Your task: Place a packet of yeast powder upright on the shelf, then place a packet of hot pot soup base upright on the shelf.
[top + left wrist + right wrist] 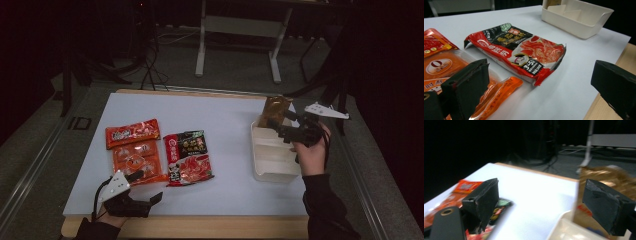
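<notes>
- Packets wait on the left half of the white table [220, 115]: an orange-red packet [132, 133] at the far side, a clear orange sachet [137, 161] just in front of it, and a red and black packet [188, 157] beside both on the right.
- Left gripper [150, 186] rests at the near edge, jaws wide and empty, just beside the clear orange sachet. The best next grip seems to be on the flat sealed edge of one packet, not on the soft middle, so the pads do not slip.
- The red and black packet lies flat and apart from the others, so it looks the easiest to take. Lift it straight up before moving sideways.
- White tray [272, 172] stands on the right side, with dividers inside. A brown-gold packet [275, 110] stands upright in its far compartment.
- Right gripper [276, 126] hovers over the tray beside the brown-gold packet, jaws wide, nothing between them. I judge this packet is released; the gripper should move away without touching its top, because it can fall over.
</notes>
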### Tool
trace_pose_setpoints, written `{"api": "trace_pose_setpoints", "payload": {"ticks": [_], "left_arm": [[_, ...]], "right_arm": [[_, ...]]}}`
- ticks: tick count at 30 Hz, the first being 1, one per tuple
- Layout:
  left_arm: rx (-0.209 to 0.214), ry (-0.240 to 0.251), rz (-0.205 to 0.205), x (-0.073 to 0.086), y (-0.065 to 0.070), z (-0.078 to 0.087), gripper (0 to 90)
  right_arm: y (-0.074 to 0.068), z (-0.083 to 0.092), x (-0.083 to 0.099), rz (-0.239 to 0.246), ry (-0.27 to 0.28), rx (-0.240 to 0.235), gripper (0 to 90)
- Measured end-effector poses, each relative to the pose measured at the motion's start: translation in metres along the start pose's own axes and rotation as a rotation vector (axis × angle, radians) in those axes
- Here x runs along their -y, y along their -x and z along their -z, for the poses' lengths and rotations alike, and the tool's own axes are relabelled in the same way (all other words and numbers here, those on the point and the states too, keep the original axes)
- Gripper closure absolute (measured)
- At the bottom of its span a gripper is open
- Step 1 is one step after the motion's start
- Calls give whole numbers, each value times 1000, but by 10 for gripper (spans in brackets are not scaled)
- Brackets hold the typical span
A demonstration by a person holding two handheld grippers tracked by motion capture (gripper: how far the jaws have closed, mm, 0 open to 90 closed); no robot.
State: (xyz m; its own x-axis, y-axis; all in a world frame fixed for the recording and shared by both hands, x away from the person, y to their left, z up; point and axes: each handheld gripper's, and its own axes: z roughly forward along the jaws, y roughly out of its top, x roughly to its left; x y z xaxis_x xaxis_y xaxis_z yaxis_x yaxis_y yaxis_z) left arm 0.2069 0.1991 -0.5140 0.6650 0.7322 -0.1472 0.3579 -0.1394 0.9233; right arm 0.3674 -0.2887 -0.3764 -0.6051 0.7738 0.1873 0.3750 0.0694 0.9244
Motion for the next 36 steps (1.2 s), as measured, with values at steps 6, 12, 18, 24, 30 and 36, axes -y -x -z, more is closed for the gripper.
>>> {"api": "trace_pose_setpoints", "payload": {"ticks": [6,12,18,24,30,36], "left_arm": [[54,-60,39,-10,3,-2,24],[64,-96,19,-20,4,-3,24],[-5,-116,19,-32,-9,-4,62],[-47,-159,11,-45,-22,-12,361],[-136,-254,-9,-56,-30,-32,516],[-143,-300,36,-59,-46,-53,742]], "right_arm": [[-29,14,21,82,-7,-65,143],[-51,27,37,115,-27,-135,144],[-63,44,44,116,-12,-151,146],[-70,57,52,115,8,-173,148],[-72,60,61,112,8,-200,151],[-77,57,65,123,9,-230,150]]}}
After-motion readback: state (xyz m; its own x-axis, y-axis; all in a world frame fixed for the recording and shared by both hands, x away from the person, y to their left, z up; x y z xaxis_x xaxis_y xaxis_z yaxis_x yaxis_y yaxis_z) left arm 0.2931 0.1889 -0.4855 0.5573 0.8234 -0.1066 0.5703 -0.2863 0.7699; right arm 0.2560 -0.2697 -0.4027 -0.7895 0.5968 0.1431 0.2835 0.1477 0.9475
